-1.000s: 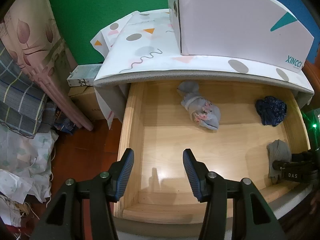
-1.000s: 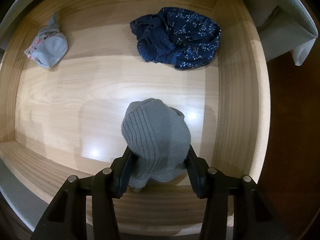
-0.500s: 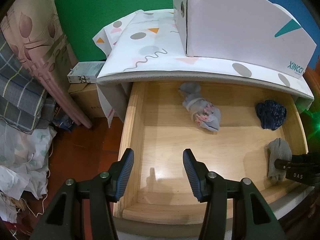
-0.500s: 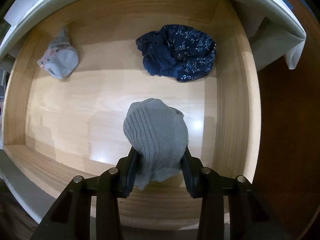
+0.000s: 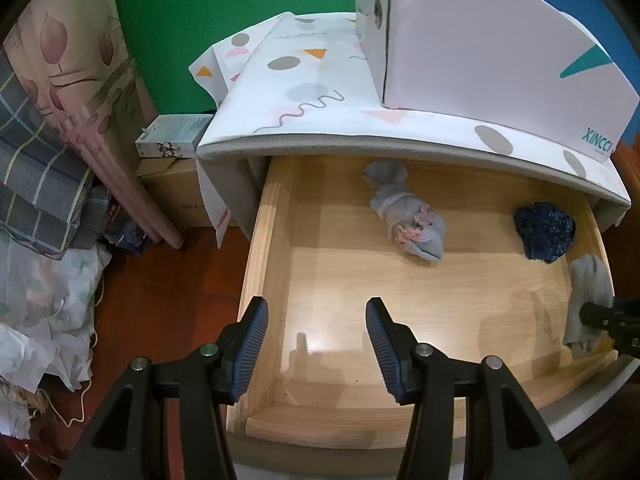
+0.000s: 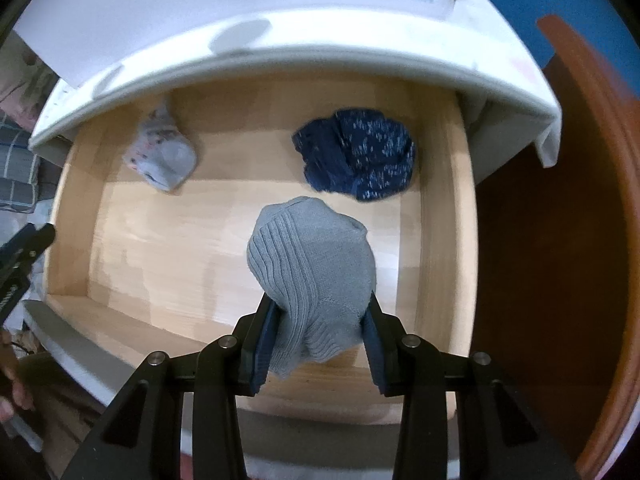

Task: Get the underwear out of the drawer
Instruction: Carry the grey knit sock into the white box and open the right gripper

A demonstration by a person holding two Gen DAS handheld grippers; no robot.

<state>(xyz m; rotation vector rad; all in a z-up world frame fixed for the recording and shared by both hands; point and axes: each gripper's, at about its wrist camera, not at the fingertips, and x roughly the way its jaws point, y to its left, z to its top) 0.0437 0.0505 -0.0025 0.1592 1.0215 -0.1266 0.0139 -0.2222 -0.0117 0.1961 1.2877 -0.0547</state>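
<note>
With my right hand-held gripper (image 6: 316, 334) clamped on the grey ribbed underwear (image 6: 312, 272) at frame centre, above the drawer (image 6: 444, 216), I lift straight and keep squeezing so it clears the front rim, my left hand-held gripper (image 5: 316, 344) gaping empty.

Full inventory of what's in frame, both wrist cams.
grey ribbed underwear: 1, grey, clamped in right gripper over drawer's right front
navy underwear: 1, dark blue speckled, drawer back right
pale underwear: 1, light blue-grey with pink print, drawer back centre
drawer: 1, light wood, pulled open
XINCCI box: 1, white with teal, on patterned top
small carton: 1, white, left of cabinet
bedding pile: pink and plaid, far left
left gripper: black, blue pads, open
right gripper: black, shut on grey underwear
</note>
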